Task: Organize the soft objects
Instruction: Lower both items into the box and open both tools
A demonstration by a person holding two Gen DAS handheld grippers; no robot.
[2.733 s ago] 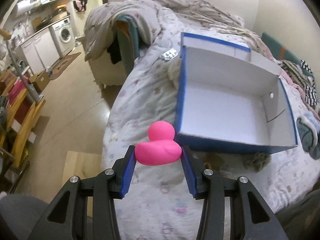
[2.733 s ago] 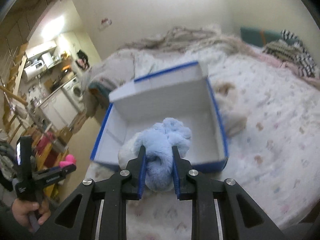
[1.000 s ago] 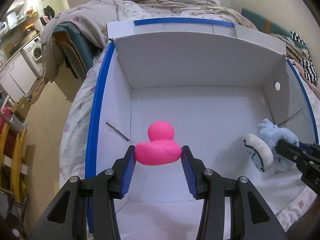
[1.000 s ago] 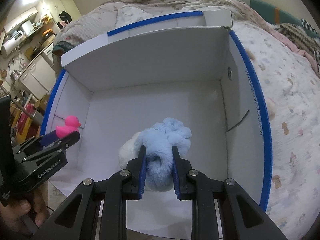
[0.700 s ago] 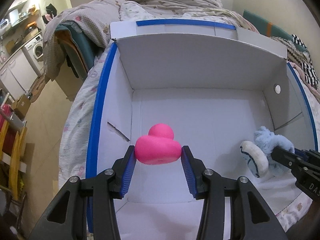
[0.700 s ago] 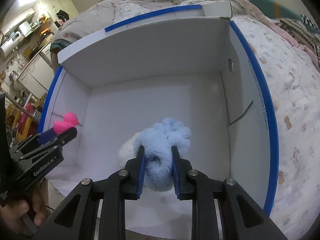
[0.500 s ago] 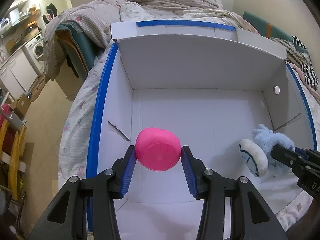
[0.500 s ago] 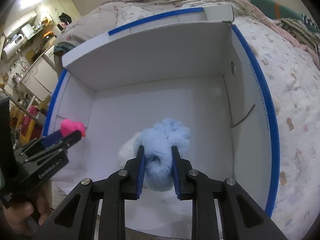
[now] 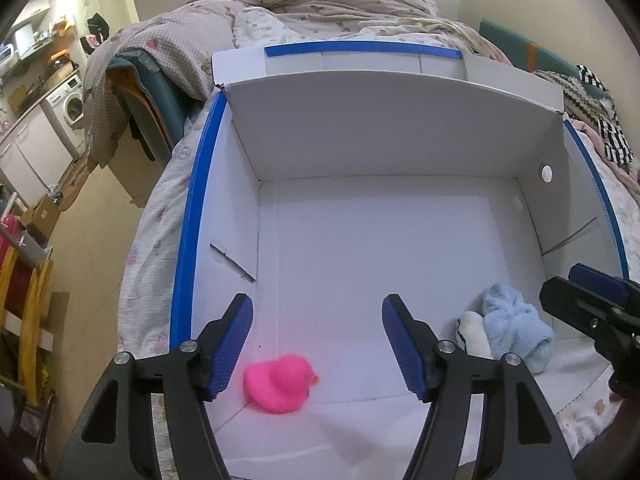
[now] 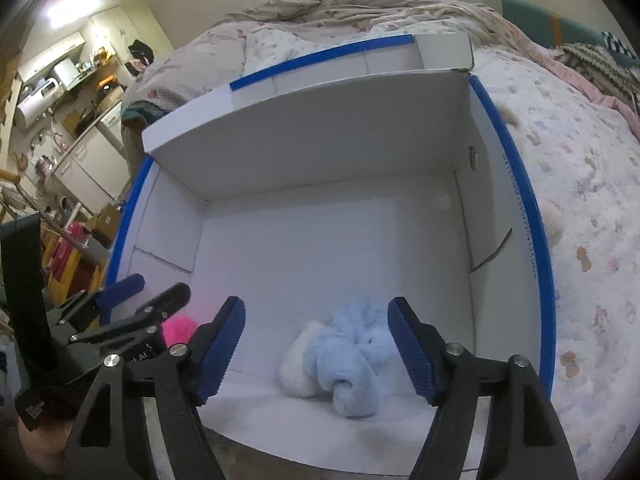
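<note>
A white cardboard box [image 9: 392, 128] with blue edges sits open on the bed. On its floor near the front left lies a pink rubber duck [image 9: 279, 388], free of my left gripper [image 9: 317, 346], whose jaws are opening above it. A fluffy light-blue and white plush toy [image 10: 344, 364] rests at the front right of the box floor. My right gripper [image 10: 316, 350] hangs just over it with its jaws opening and the pads clear of the plush. The duck [image 10: 180, 330] peeks out behind the left gripper [image 10: 160, 288] in the right wrist view.
The box wall [image 10: 504, 208] has blue rims all round. The bed's patterned quilt [image 10: 592, 208] spreads to the right, with rumpled bedding [image 9: 320, 4] behind. A floor and kitchen units [image 9: 36, 136] lie to the left.
Both grippers have opened. The pink duck tipped over, then dropped from the left jaws onto the box floor. The blue plush fell from the right jaws and now lies on the floor too.
</note>
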